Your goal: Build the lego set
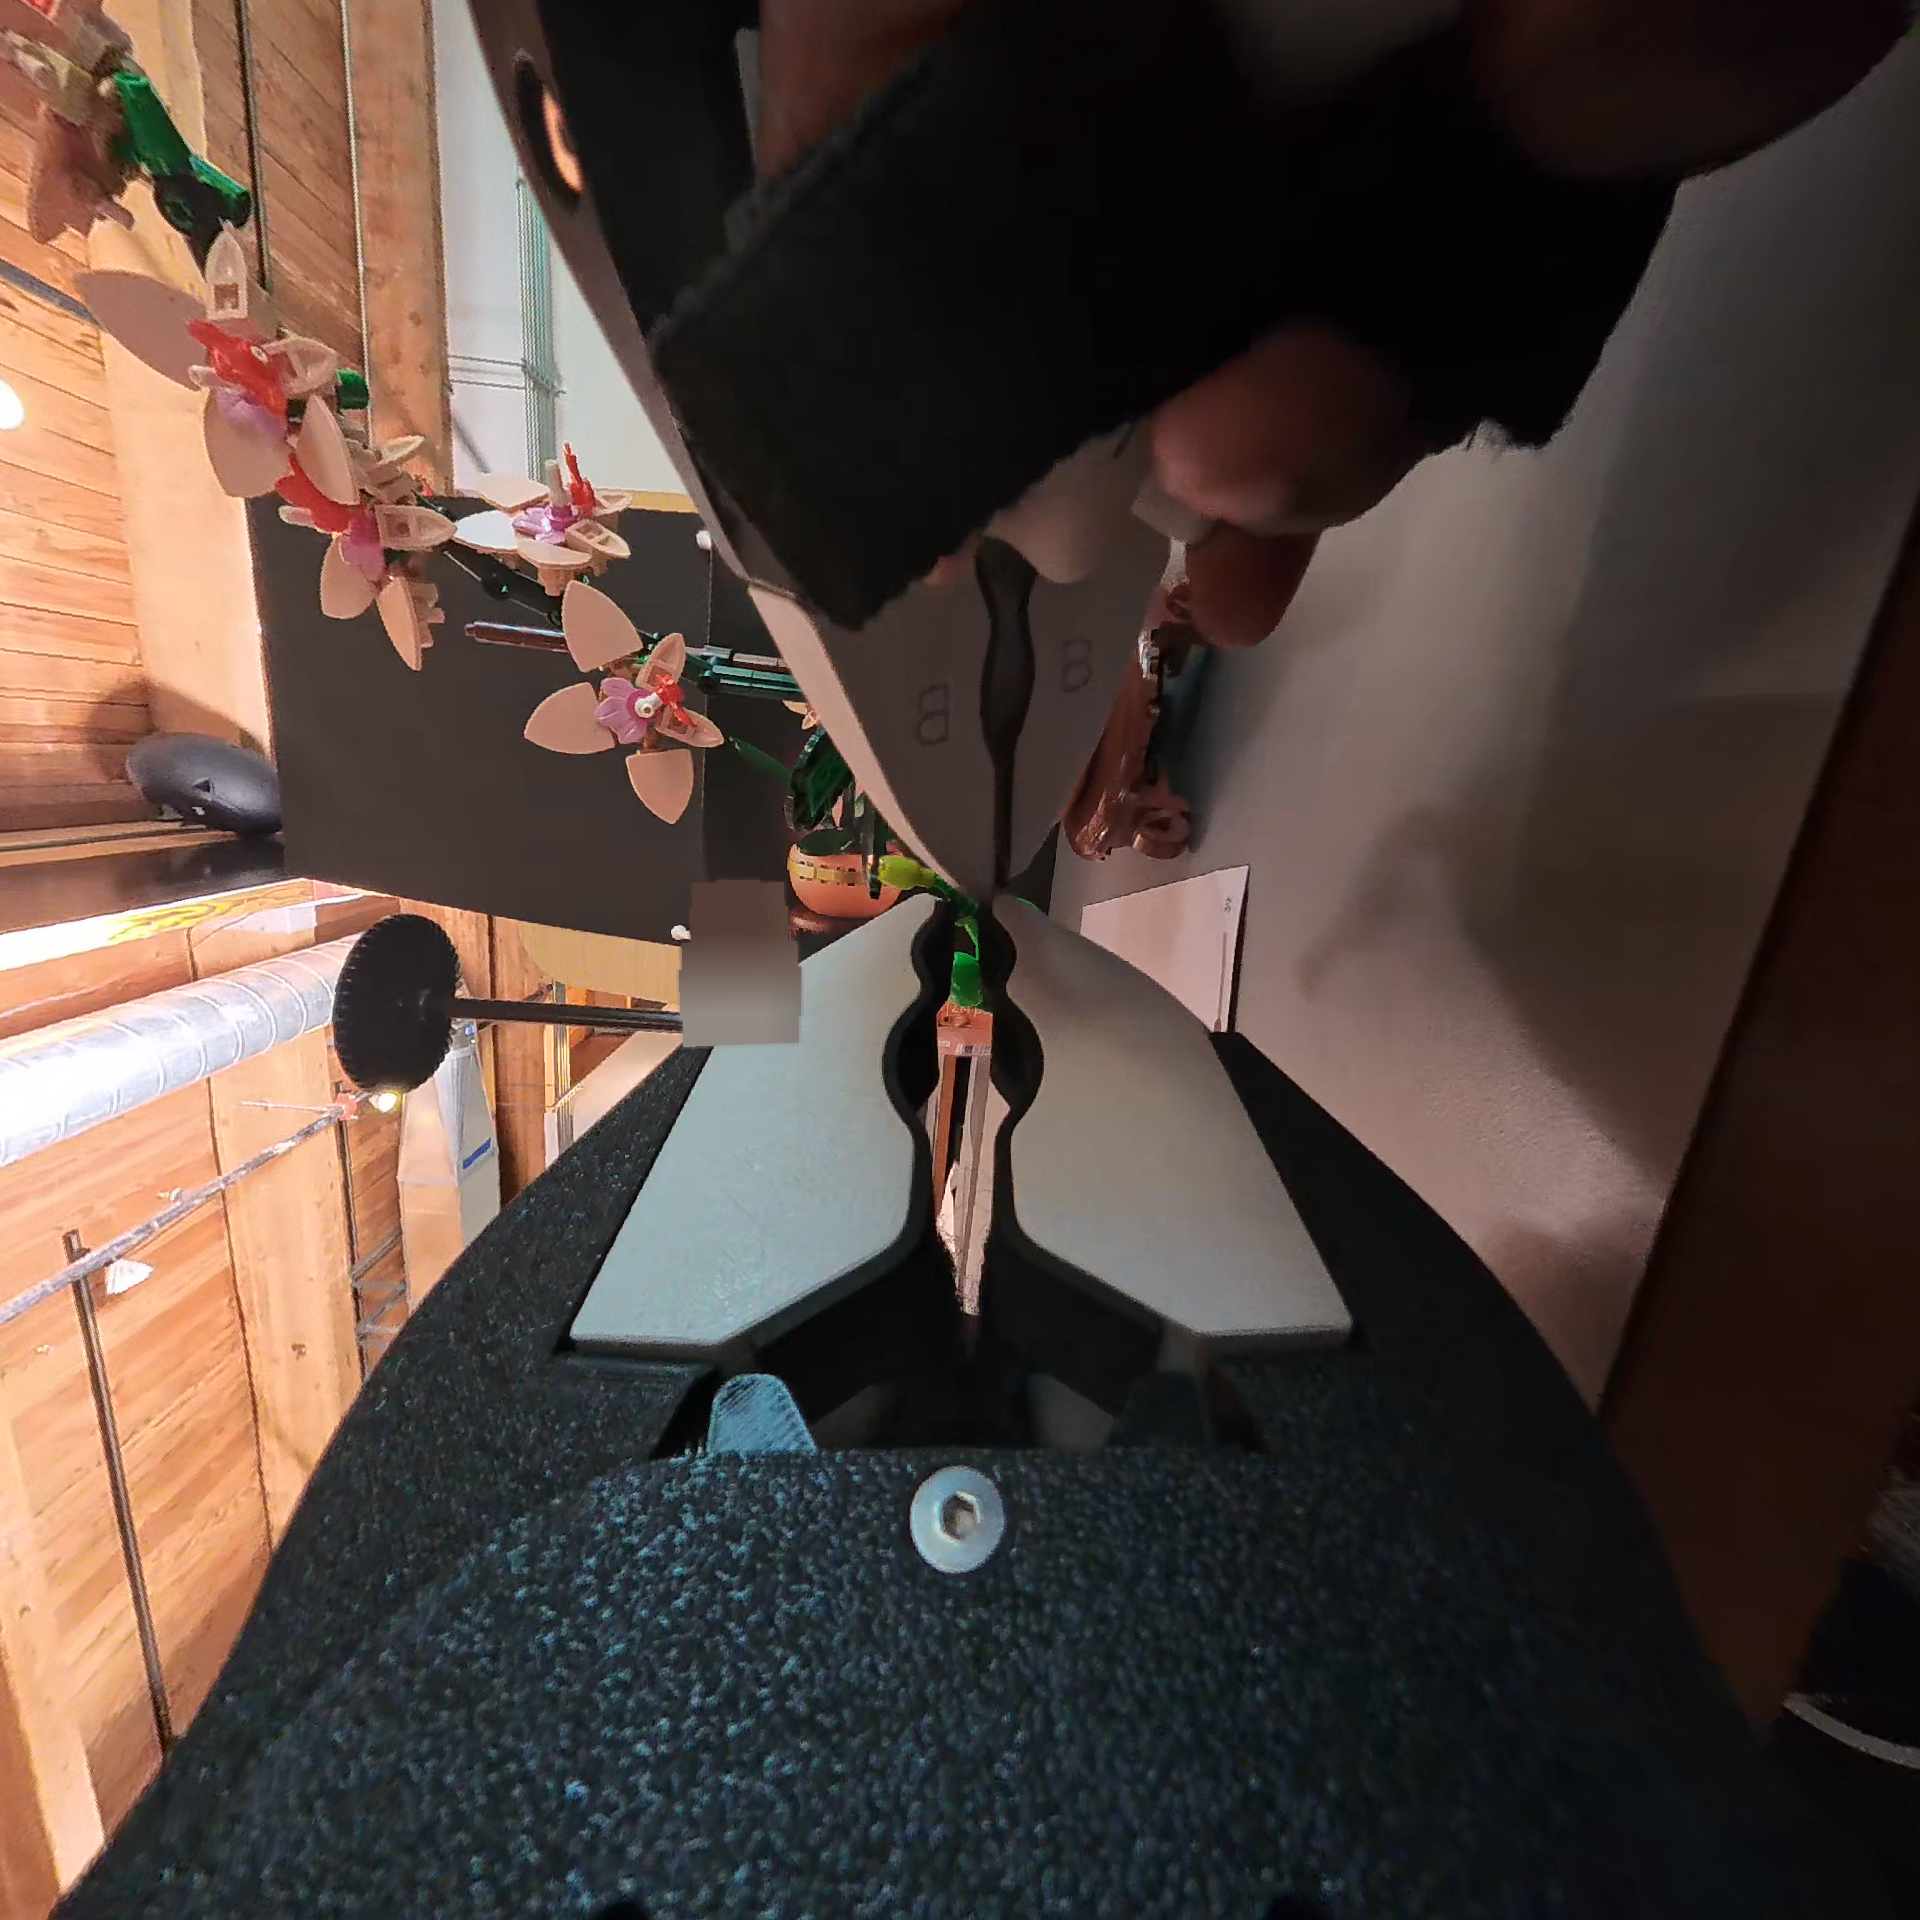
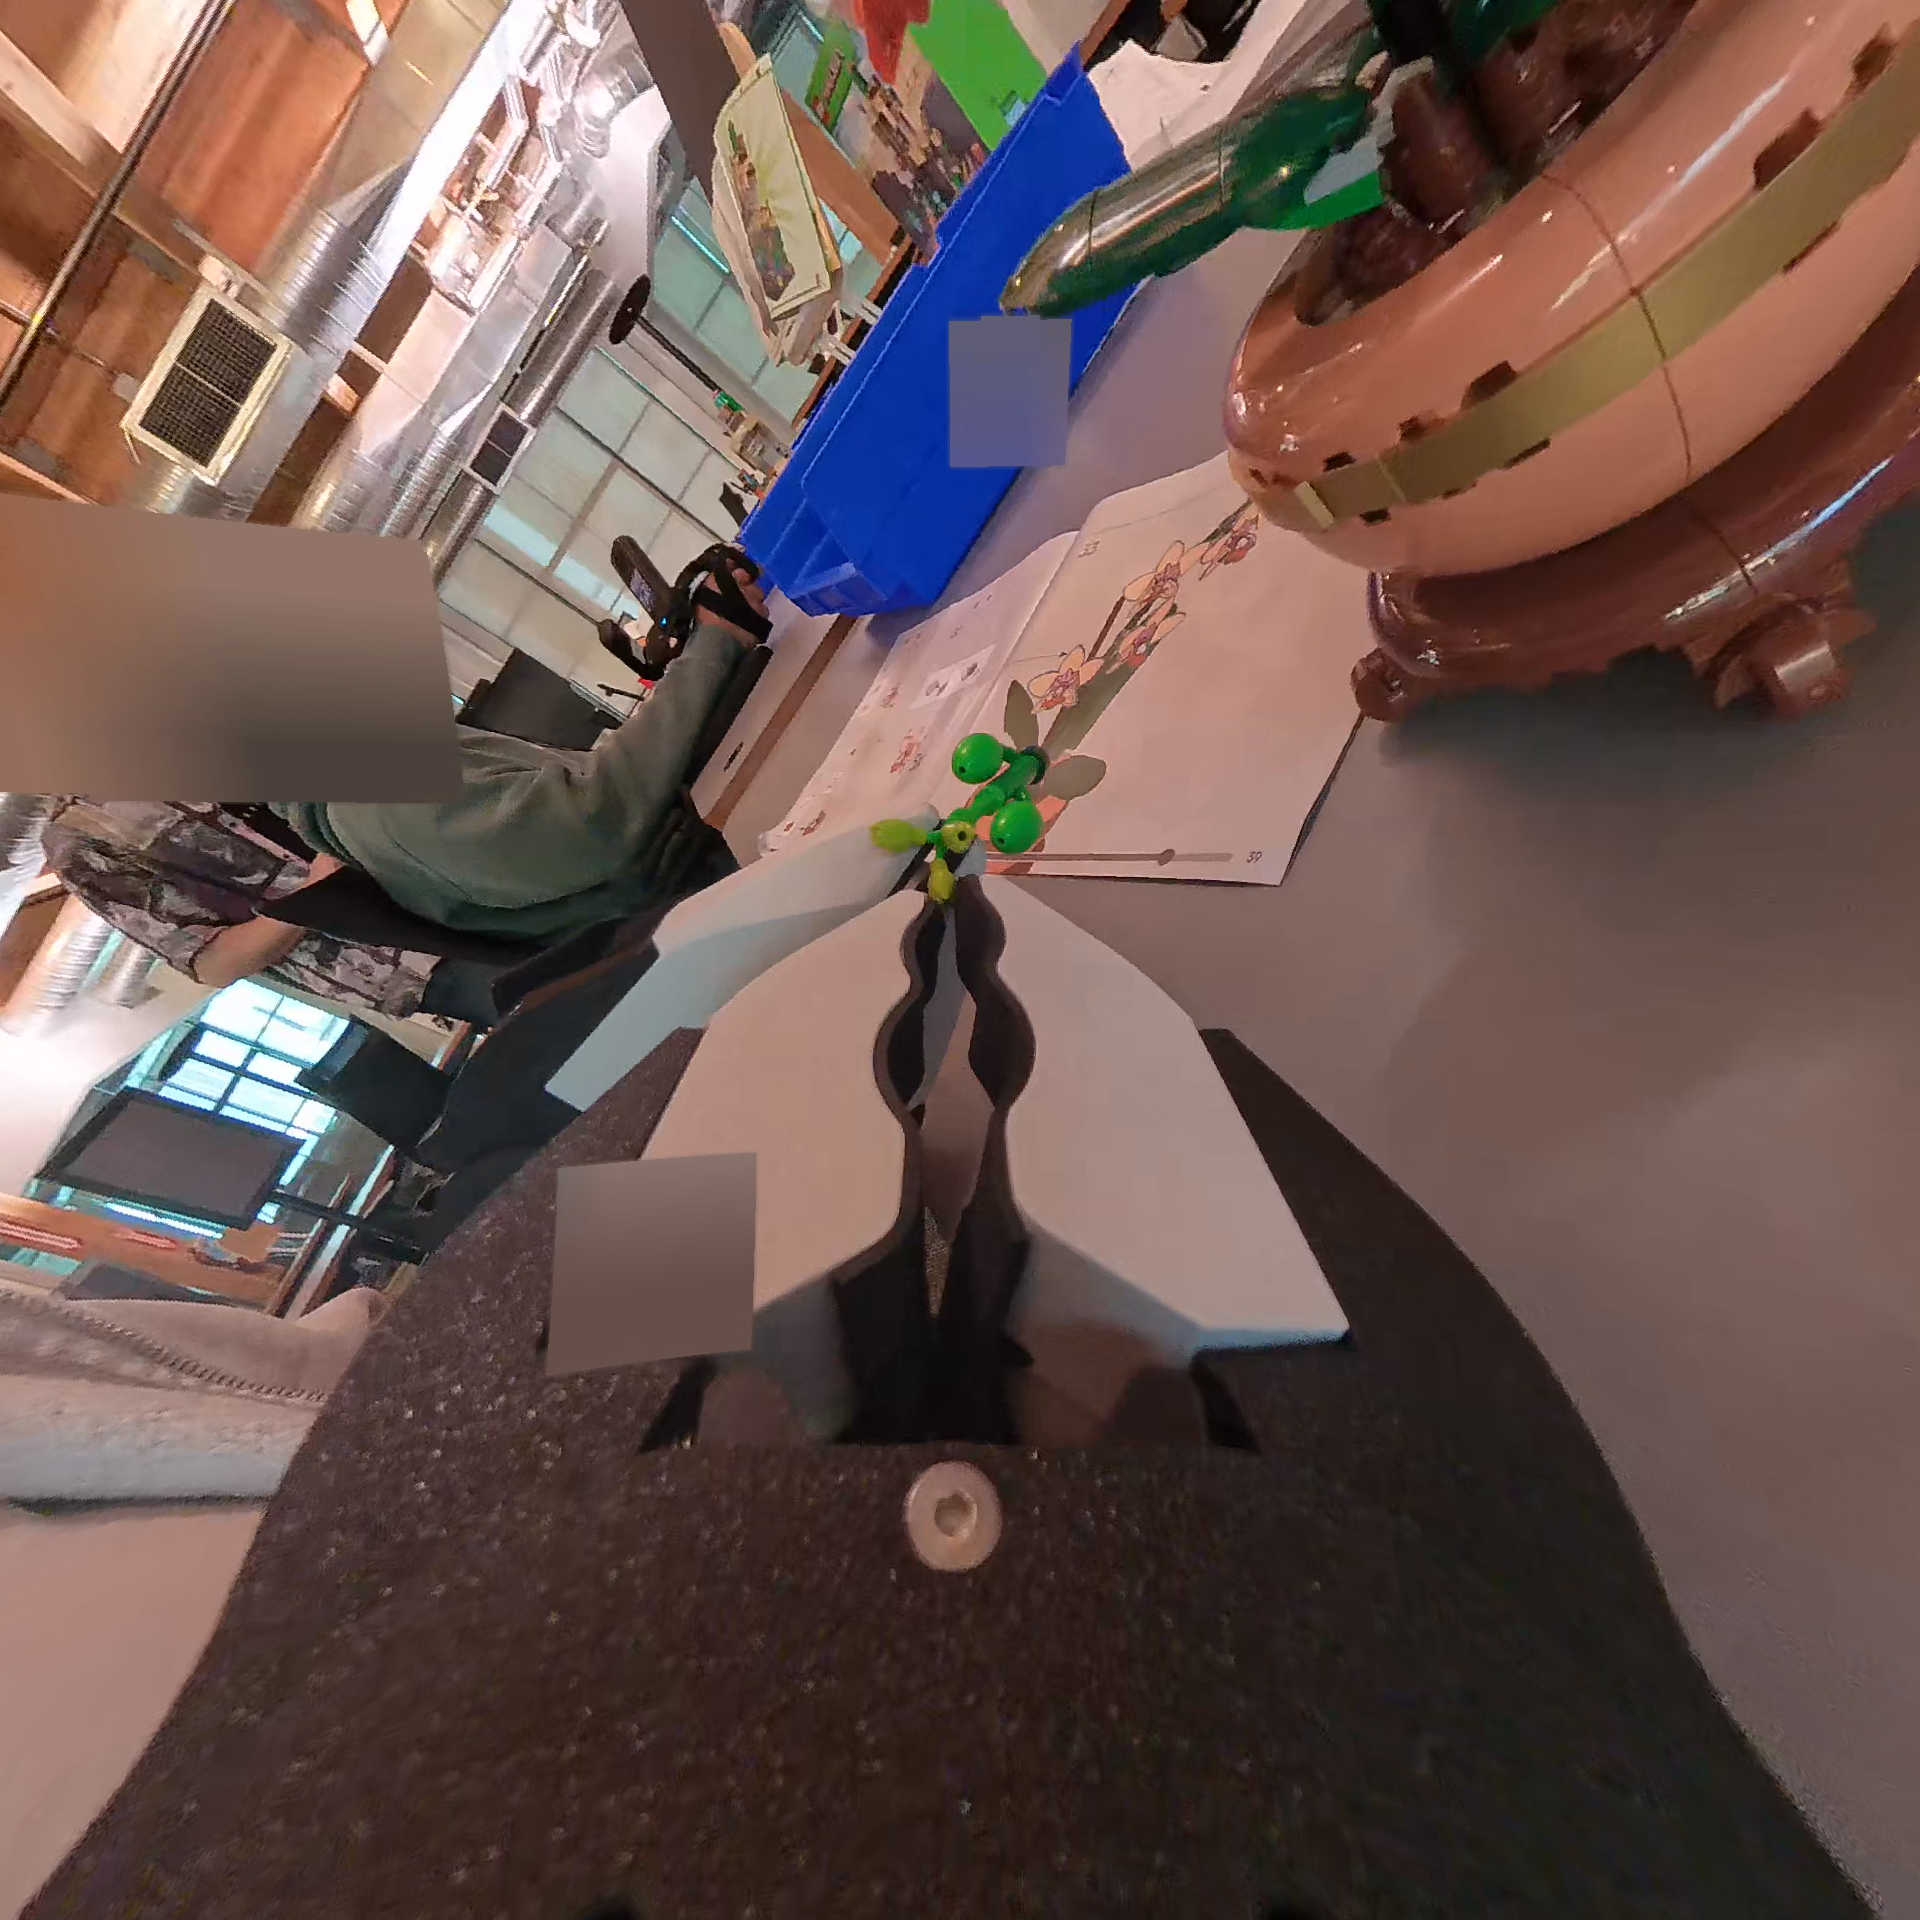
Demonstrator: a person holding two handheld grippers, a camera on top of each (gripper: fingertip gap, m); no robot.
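Lego bud sprig (image 2: pixel 987 805) sits pinched between your right gripper (image 2: pixel 951 894) and left gripper (image 1: pixel 982 899), both closed on it tip to tip above the surface (image 2: pixel 1558 1039), with the open manual (image 2: pixel 1143 727) beyond and the nearly finished potted orchid (image 2: pixel 1558 416) close by, leaving little room.

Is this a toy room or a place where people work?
Probably a big workshop or lab: a gray worktable holds a blue bin and an instruction booklet, and silver air ducts run across a timber ceiling.

Right gripper (image 2: pixel 951 899) pinches green bud stem (image 2: pixel 987 800) above booklet (image 2: pixel 1174 727).
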